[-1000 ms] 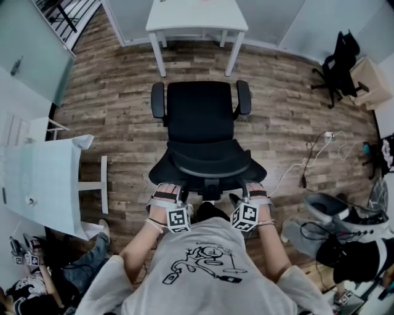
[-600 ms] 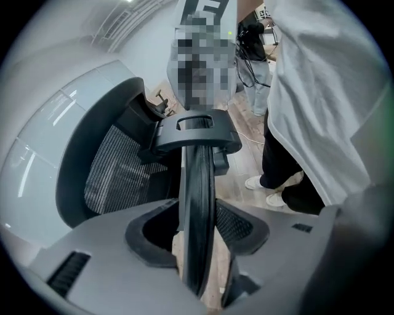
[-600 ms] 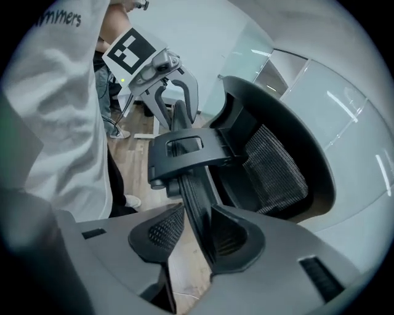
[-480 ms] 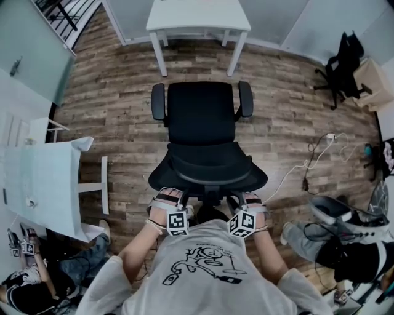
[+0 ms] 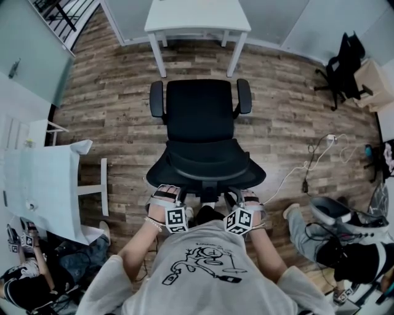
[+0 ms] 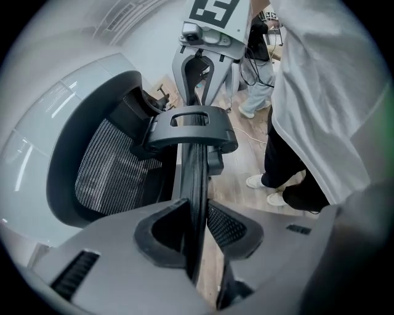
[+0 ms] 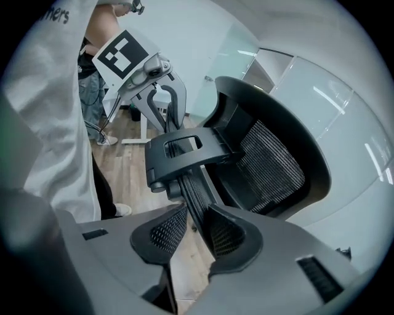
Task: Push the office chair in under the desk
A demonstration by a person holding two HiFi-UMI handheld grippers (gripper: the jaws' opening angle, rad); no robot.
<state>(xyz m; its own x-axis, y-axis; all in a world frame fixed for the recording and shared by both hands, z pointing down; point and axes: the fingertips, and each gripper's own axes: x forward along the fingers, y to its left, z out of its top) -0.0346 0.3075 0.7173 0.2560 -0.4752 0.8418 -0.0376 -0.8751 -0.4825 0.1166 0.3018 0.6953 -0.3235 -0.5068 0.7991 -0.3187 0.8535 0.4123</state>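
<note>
The black office chair (image 5: 200,117) faces the white desk (image 5: 197,15) across a strip of bare floor. Its mesh backrest (image 5: 206,166) is nearest me. My left gripper (image 5: 166,195) and right gripper (image 5: 242,198) sit at the backrest's rear edge, on either side of the centre spine. In the left gripper view the backrest's rim (image 6: 196,172) runs between the closing jaws of my left gripper (image 6: 196,224), and both pads touch it. In the right gripper view the rim (image 7: 194,191) is clamped in my right gripper (image 7: 196,231).
A white table (image 5: 43,184) stands at the left. Cables (image 5: 308,166) trail over the wooden floor at the right, near bags and a seated person (image 5: 345,240). A second black chair (image 5: 341,61) is at the far right. Another person (image 5: 37,283) sits at the bottom left.
Both grippers have shifted slightly inward along the backrest's rear edge. The chair stands about where it was.
</note>
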